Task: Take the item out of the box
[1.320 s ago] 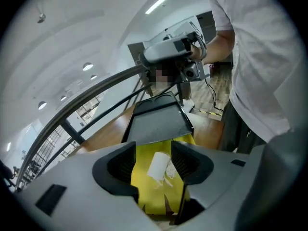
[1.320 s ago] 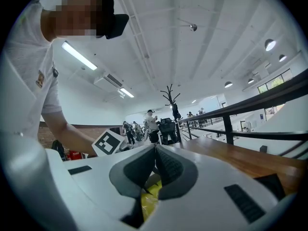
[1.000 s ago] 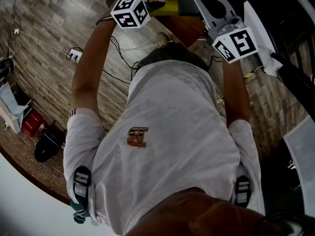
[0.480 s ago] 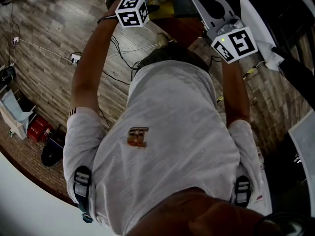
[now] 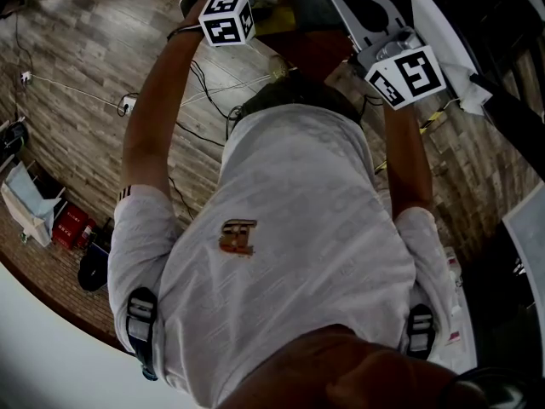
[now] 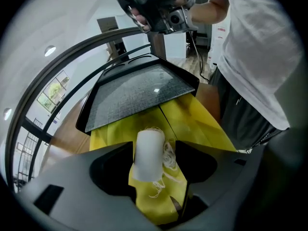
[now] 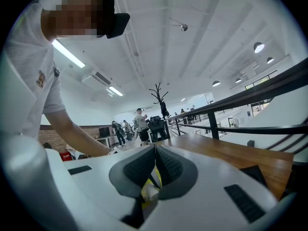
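Observation:
A white roll (image 6: pixel 148 150) with loose thread lies on the yellow box (image 6: pixel 192 124). My left gripper (image 6: pixel 153 147) is open, and the roll sits between its fingers with a gap on the right side. A dark grey panel with a black rim (image 6: pixel 137 93) tilts over the box's far end. My right gripper (image 7: pixel 155 150) is shut, its ribbed pads touching, with the yellow box and the roll showing under them. A thin dark edge runs below the pads; I cannot tell whether it is pinched. In the head view both marker cubes, left (image 5: pixel 226 17) and right (image 5: pixel 409 75), are held far out ahead.
The person's white shirt (image 5: pixel 298 254) fills the middle of the head view. Cables (image 5: pixel 209 88) and a red case (image 5: pixel 68 227) lie on the plank floor. A wooden tabletop (image 7: pixel 226 153), dark railings (image 7: pixel 240 100) and distant people (image 7: pixel 139 124) show behind.
The left gripper's cube has drifted slightly up and right towards the frame's top edge. The right gripper has barely moved.

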Tool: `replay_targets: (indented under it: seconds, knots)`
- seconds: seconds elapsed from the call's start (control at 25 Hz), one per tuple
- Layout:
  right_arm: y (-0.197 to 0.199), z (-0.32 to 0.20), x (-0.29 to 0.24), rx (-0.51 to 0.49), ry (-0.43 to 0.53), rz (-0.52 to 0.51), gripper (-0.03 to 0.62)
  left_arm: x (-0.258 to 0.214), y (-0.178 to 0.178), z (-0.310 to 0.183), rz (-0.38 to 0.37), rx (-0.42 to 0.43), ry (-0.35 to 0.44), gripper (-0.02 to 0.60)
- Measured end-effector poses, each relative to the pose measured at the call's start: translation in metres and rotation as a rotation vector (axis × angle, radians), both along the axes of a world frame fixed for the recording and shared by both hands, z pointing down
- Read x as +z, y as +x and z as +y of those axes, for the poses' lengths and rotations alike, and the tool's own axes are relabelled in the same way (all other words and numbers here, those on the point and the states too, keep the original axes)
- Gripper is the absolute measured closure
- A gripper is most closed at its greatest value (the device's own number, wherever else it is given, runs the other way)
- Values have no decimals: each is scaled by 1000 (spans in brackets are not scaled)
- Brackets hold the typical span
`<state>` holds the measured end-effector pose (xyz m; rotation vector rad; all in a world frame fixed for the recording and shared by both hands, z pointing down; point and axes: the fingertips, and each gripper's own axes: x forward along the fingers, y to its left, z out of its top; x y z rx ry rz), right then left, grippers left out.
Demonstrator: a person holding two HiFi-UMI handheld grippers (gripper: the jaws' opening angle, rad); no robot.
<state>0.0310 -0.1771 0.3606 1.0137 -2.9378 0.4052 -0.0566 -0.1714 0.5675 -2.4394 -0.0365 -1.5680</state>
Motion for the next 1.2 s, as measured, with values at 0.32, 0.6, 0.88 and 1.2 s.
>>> replay_targets:
  seconds: [0.32,0.6,0.88,1.2]
  knots:
    - [1,0,4,4,-11,4,563,0,-1,-4,16,-14,-9,338]
    - [-4,-3,6,-4,-16,7,562,0,-5,-10,27,-36,-4,376]
    - [-7,-1,2,-20,-6,9,563,-9,-7,-10,70,-86,8,377]
    - [-10,5,-4,-45,11,15,562,-45,0,-12,199,-181,50,380]
